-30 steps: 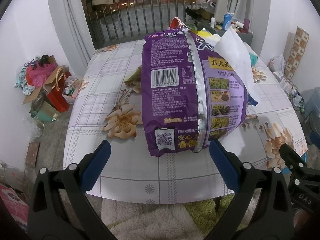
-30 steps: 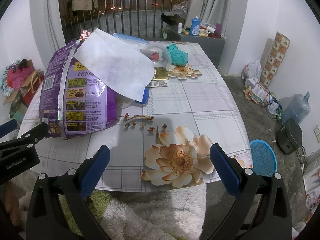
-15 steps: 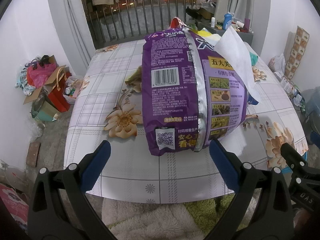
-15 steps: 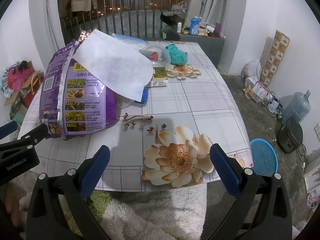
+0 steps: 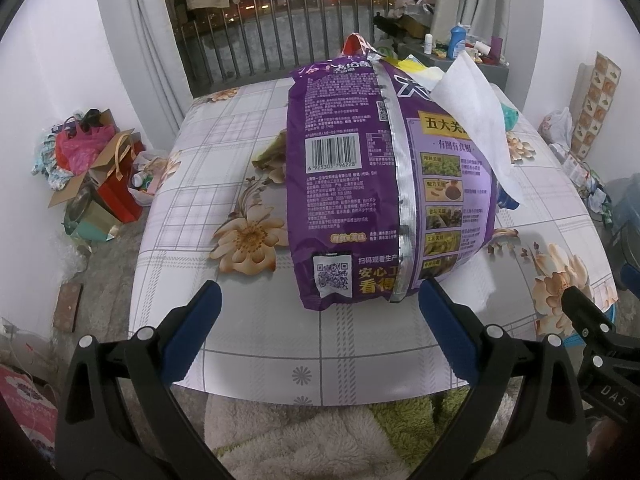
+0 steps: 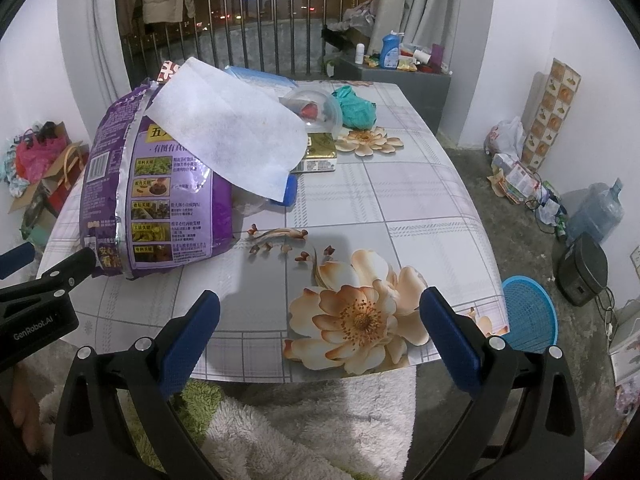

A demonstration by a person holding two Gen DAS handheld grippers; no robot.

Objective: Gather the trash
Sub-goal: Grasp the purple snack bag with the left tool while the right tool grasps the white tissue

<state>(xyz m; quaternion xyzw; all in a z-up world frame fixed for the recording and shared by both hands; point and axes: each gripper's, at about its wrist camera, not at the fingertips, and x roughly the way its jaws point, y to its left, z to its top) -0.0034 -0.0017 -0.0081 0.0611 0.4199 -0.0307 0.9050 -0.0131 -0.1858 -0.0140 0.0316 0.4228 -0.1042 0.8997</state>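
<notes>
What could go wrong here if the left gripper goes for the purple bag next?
The white sheet lies loose across the purple bag; lifting the bag would likely tip it off. The bag looks bulkier than the open left gripper spans, so a grab may slip. Dragging it could push the blue-capped item beside it.

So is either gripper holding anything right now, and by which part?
Nothing is held. The left gripper and right gripper are both open, short of the purple bag on the table.
</notes>
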